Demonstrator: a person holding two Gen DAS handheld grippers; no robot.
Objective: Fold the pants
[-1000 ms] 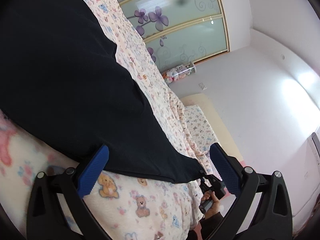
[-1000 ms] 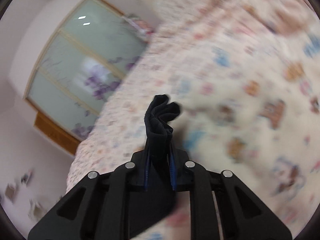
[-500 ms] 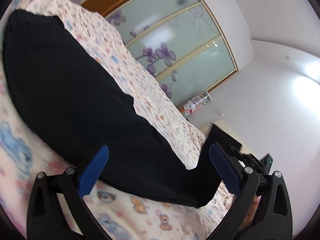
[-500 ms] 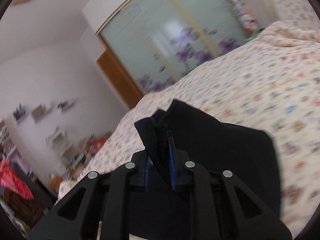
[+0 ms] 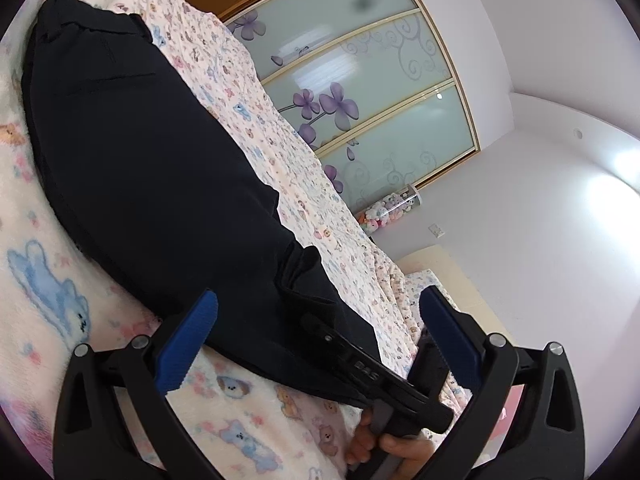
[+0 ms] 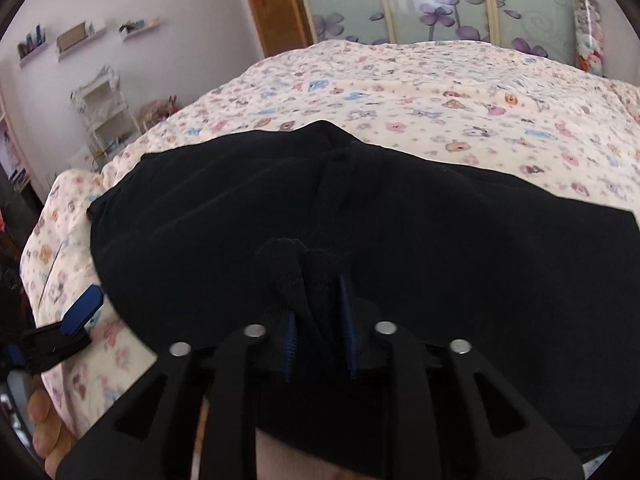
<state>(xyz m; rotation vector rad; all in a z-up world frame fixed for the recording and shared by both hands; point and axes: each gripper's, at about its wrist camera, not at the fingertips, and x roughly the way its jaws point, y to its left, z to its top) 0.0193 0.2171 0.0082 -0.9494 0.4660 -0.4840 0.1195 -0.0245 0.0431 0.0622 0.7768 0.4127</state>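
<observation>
I'm carrying the cuff end of the pants [image 6: 360,216] over onto the rest lying flat on the bed [image 6: 420,80] — that makes the fold. Right hand-held gripper [image 6: 318,320] is opening, bunched fabric between its pads, letting go. Left hand-held gripper [image 5: 320,344] is spread, empty, hovering beside the pants. A second ago the right one was clamping the cuff mid-air over bare quilt.
</observation>
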